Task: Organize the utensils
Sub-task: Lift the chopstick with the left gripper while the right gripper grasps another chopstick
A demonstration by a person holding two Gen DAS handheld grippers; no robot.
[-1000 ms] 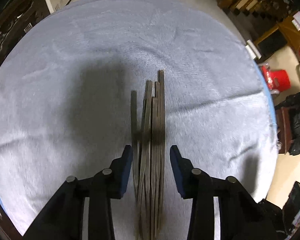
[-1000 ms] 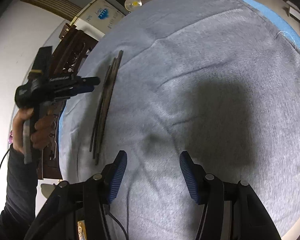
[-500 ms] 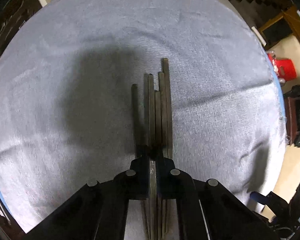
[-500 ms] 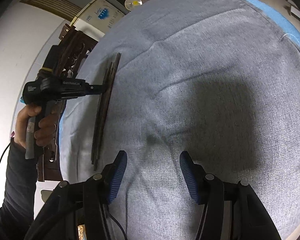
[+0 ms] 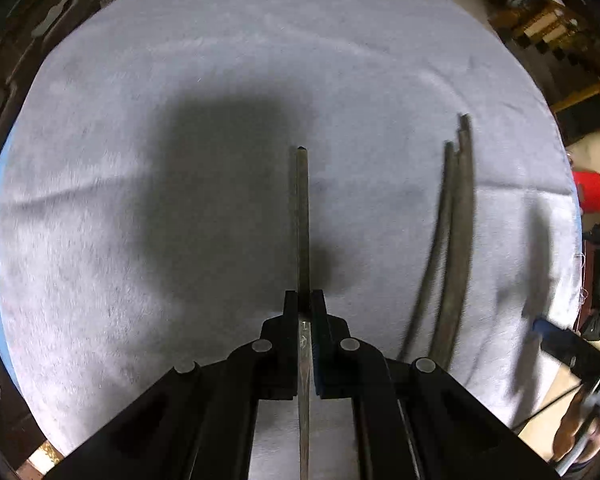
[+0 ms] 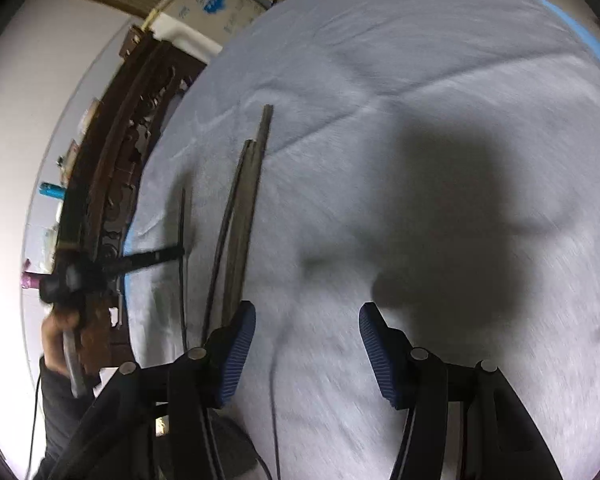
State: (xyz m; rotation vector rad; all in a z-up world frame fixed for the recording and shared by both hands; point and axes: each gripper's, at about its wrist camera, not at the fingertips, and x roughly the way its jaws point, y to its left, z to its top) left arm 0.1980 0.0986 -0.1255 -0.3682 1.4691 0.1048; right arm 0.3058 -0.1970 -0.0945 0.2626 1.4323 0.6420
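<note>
Left tongs (image 5: 305, 300) clamped on single chopstick (image 5: 302, 208); right tongs (image 6: 306, 336) agape, empty. Carry level, clear of bundle (image 5: 456, 220).

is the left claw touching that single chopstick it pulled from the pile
Touching. The left wrist view shows the left claw shut on the single chopstick, both pads pressed against its sides.

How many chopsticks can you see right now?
At least 4, maybe more, since blur hides overlaps. One chopstick is clamped in the left gripper, apart from the others. The rest lie bundled on the cloth to its right, about three tips showing.
</note>
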